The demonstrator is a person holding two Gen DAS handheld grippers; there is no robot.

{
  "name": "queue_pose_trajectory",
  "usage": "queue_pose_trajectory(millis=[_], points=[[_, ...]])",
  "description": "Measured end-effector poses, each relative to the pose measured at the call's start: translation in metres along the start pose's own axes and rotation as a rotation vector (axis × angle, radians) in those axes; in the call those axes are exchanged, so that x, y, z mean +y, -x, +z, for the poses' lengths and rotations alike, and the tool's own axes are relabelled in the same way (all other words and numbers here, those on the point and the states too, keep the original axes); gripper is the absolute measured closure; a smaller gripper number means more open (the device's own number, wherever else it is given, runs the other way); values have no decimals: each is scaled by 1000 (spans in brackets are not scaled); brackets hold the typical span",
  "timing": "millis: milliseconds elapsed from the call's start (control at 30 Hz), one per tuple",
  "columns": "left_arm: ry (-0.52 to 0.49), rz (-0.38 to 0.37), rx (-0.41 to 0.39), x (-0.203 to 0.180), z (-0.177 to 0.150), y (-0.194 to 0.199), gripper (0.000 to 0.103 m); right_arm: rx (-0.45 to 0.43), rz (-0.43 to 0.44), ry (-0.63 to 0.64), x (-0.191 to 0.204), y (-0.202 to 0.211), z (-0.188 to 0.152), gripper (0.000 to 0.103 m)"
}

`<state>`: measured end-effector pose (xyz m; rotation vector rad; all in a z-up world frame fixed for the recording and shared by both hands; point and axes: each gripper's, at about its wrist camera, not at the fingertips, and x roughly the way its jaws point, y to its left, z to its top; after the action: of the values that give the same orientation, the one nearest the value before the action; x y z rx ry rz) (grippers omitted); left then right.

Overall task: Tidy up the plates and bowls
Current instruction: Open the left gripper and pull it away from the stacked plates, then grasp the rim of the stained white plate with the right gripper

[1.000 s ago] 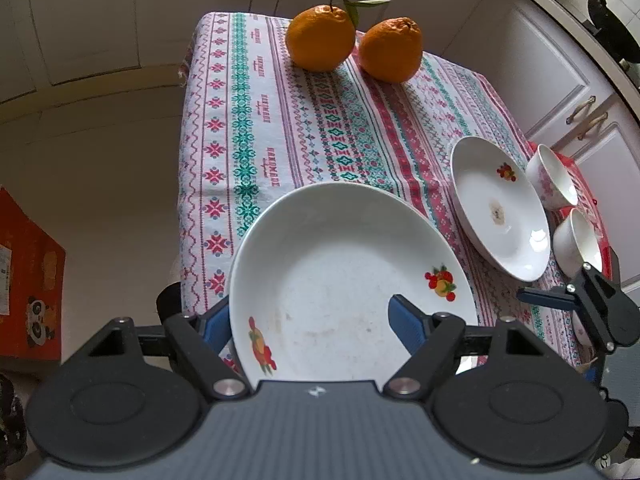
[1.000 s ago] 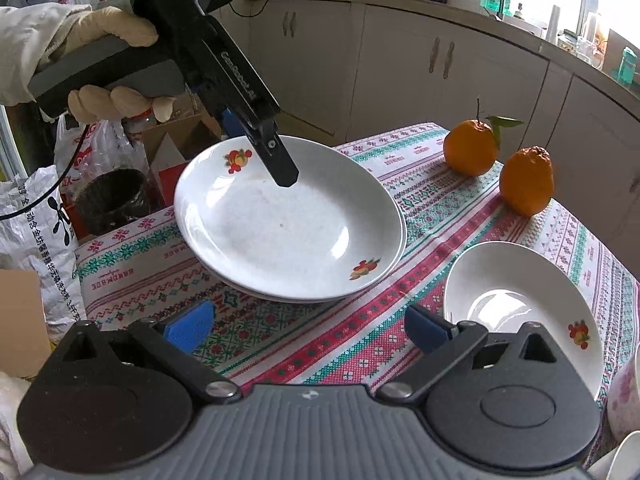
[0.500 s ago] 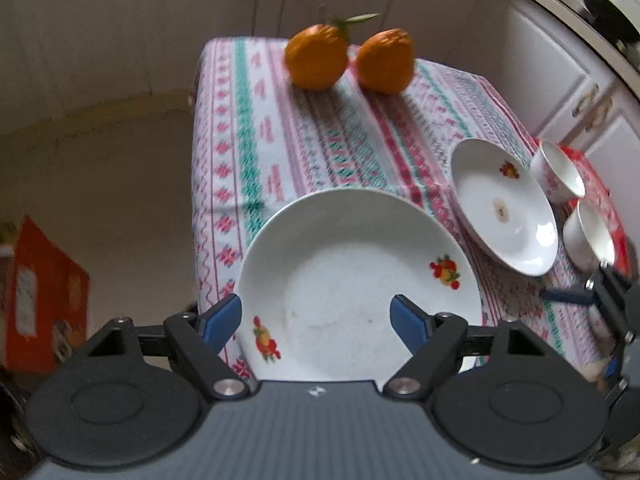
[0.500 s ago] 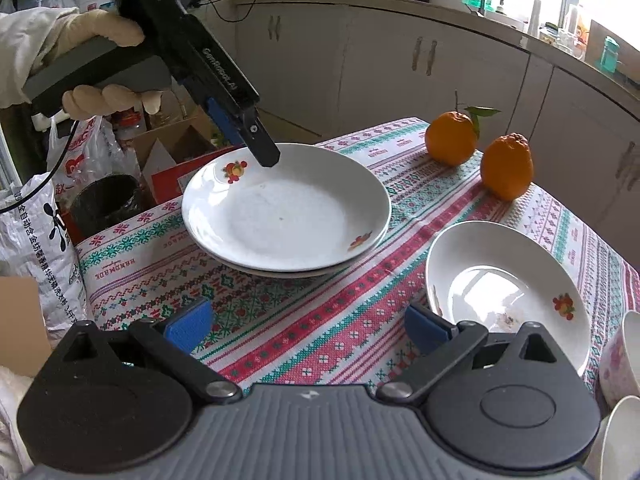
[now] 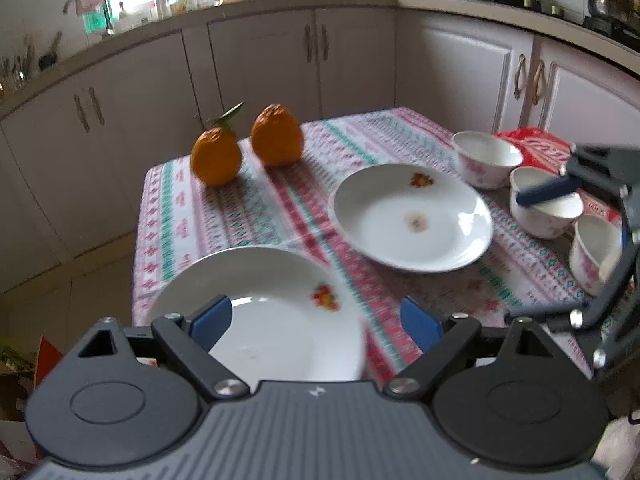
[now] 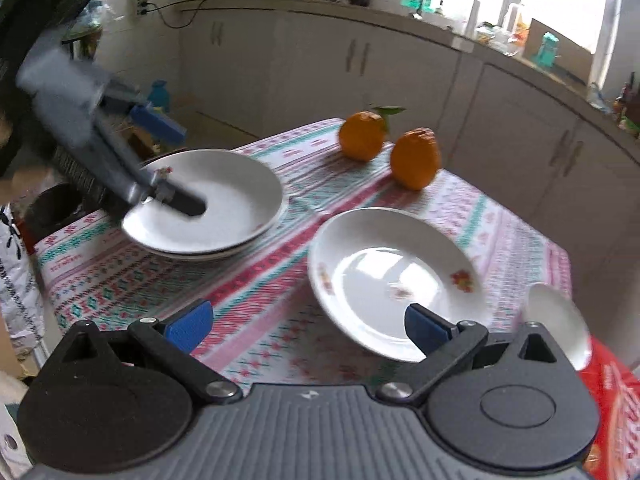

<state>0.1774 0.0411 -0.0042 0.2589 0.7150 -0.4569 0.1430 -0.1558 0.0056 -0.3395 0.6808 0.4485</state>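
Two white flowered plates lie stacked (image 6: 224,216) at the table's near-left corner; the top plate (image 5: 280,320) shows below my left gripper (image 5: 316,322). Its jaws are opening and the pads press on nothing: in the right wrist view the left gripper (image 6: 192,171) hangs over the stack's rim, one finger above the dish, the other outside it. A single plate (image 6: 396,276) (image 5: 412,220) lies mid-table. My right gripper (image 6: 308,326) is open and holds nothing, its right finger over that plate's near rim. Three small bowls (image 5: 486,164) stand right of it.
Two oranges (image 5: 248,148) sit at the far edge of the patterned tablecloth (image 5: 280,204). A red packet (image 6: 608,380) lies under the bowls at the right edge. Kitchen cabinets (image 5: 260,56) ring the table, and bags and boxes stand on the floor at left.
The left gripper set the plate it held onto the other plate, let go, widened its jaws and swung round to the right. The right gripper rose and shifted over the single plate.
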Motion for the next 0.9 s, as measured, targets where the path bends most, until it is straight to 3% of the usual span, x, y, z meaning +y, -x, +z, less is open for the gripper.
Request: queue_pose_trajectory(millis=[167,567,900], points=[[-11,-40,-33,-40,-8,-7,12,-3,-50,-5,-25,10,-1,0],[-22,39,-38,-109,-3,-53,12,46,29,-94,-83,-1,25,0],[25,37,26,-115,-9,-87,12,236,210,-206,-147,-68,64,0]])
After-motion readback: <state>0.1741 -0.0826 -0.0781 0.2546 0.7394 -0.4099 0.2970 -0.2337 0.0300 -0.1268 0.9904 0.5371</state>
